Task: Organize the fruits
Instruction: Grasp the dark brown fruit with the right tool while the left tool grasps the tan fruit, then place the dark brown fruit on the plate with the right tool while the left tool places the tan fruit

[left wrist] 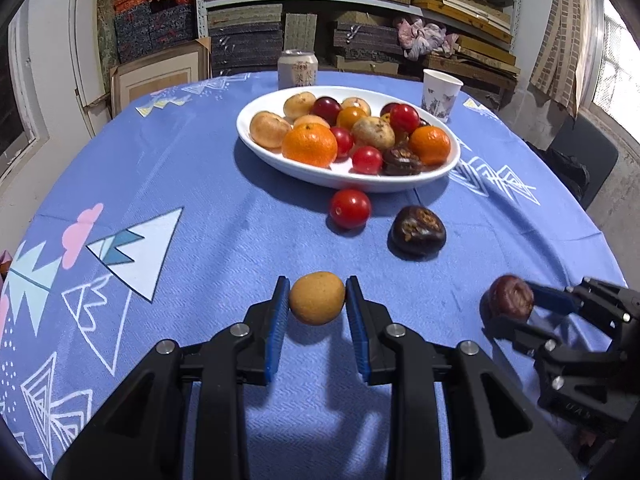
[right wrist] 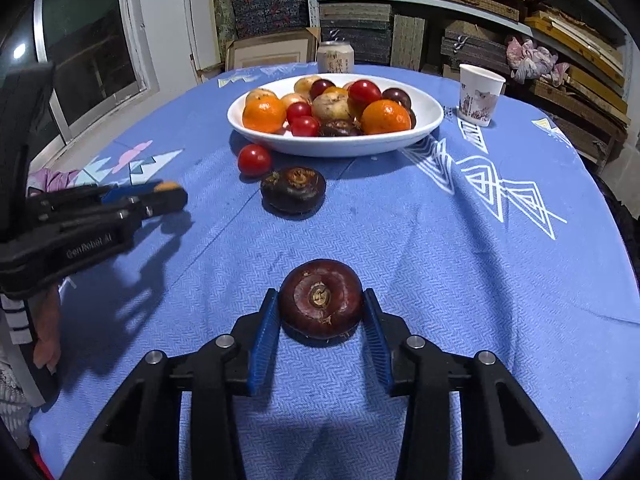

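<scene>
L gripper pinches tan fruit nr table's near edge. R gripper clamps dark water chestnut beside it. White bowl sits mid-table, already heaped; risk: dropped-in fruit rolls out.

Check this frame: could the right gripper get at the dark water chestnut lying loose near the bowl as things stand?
Probably not yet: the right gripper is shut on another water chestnut. The path to the loose water chestnut looks clear, only bare tablecloth between.
</scene>
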The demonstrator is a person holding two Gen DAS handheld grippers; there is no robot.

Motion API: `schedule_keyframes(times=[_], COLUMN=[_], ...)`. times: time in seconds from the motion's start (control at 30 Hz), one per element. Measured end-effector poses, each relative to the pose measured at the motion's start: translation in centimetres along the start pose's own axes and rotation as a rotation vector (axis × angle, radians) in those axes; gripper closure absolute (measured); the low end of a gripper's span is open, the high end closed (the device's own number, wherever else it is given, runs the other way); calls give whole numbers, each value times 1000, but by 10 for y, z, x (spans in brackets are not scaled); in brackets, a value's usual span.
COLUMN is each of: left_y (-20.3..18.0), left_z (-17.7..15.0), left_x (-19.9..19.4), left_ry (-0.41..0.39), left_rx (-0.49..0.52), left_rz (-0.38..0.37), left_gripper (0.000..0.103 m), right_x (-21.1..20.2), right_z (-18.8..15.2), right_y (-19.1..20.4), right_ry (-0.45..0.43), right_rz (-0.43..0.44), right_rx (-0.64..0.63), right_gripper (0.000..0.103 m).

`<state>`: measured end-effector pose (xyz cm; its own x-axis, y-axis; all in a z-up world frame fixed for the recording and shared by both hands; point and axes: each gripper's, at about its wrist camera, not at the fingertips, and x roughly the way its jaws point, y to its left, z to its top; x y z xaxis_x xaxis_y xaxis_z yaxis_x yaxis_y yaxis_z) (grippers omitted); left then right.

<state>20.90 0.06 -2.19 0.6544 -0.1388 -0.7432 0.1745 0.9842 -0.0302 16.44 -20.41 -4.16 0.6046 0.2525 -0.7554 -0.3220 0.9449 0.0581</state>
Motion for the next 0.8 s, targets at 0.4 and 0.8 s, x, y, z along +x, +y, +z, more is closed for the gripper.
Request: schedule_keyframes(times=[0.4, 0.8], left_y=[-6, -14], left_z=[-18, 24], left_x=[-1, -79], left_ry=[48, -160], left_rx=[20, 54], left_rz=[-8, -8], left_gripper=[75, 75], right_x=[1, -81], right_z=[-1, 51], right_y=[9, -11], right_ry=[20, -196], right_rz=[30, 58], right_rx=[-38, 16], right_gripper=[60, 60])
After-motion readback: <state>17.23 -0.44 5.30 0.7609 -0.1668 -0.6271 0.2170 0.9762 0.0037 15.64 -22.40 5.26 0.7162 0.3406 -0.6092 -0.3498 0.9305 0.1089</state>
